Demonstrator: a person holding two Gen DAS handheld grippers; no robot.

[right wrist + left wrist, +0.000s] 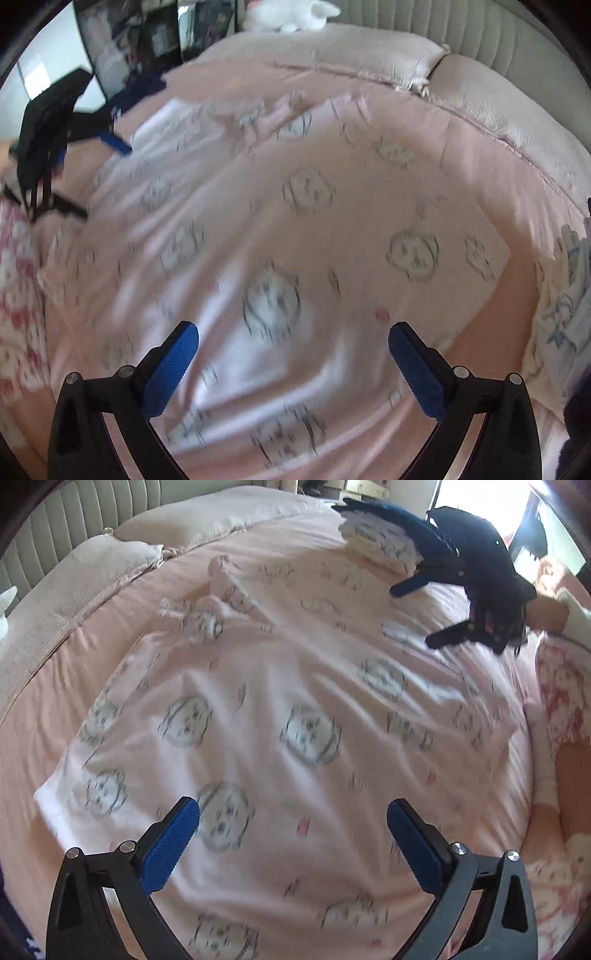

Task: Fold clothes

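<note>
**Garment spread flat, both grippers free for the next fold**

Garment (280, 716), pale pink with a repeated print of round cartoon faces, is seen lying spread across the pink bedspread (44, 738), with the pillows (96, 576) and the ribbed headboard (74, 520) beyond it. Shallow wrinkles run across its middle, and its far end near the pillows looks bunched. A second, folded piece (380, 542) appears to sit at the far right corner of the bed.

The left gripper (293, 827) is held above the cloth with its jaws spread wide and nothing between them. The right gripper (293, 347) is likewise held over the cloth, jaws apart and empty; both views are blurred.

The step in hand is judged to be a reach for a fresh hold. It would be done well if an edge or corner were picked rather than the middle, with both grippers placed on the same side so that the fold line stays straight. Only the top layer should be pinched, not the bedspread beneath. The bunched far end would best be smoothed first, since creases are otherwise folded in.
</note>
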